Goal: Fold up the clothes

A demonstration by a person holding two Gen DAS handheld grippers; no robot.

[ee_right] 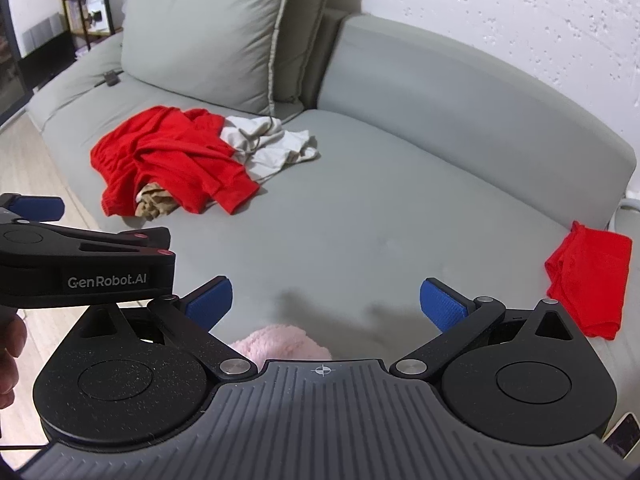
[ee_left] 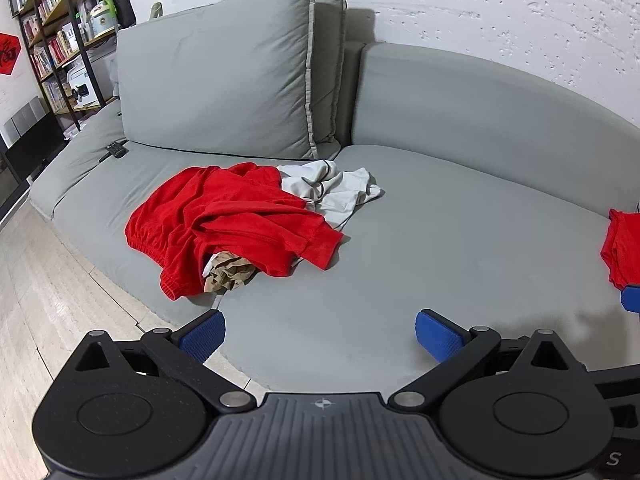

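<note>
A: Clothes (ee_left: 236, 220) lie in a loose heap on the grey sofa (ee_left: 440, 240), on the seat just in front of the big back cushion (ee_left: 216, 84). Where does each piece sit against that cushion?

B: The red garment (ee_right: 172, 160) is the largest and sprawls over the seat below the cushion's lower edge. The white garment (ee_left: 332, 192) touches it on the side nearer the cushion's right corner. The beige piece (ee_left: 228, 274) pokes out from under the red one on the side farthest from the cushion.

A: And the other red item?

B: The folded red piece (ee_right: 588, 280) lies well apart from the cushion, near the seat's right edge, away from the heap.

A: What about the two tools?

B: The left gripper (ee_left: 320, 334) hangs over bare seat, well in front of the cushion, its jaws spread wide with nothing between the blue pads (ee_left: 202, 336). The right gripper (ee_right: 326, 304) does the same; its jaws also stand fully apart and pinch nothing.

A: Anything else near the cushion?

B: A dark remote (ee_left: 116, 150) rests on the seat just beside its lower left corner. Behind that side stands a bookshelf (ee_left: 60, 36). Far from the cushion, under the right tool, some pink fluffy fabric (ee_right: 280, 344) shows. Part of a hand (ee_right: 10, 364) appears at the right view's left edge.
</note>
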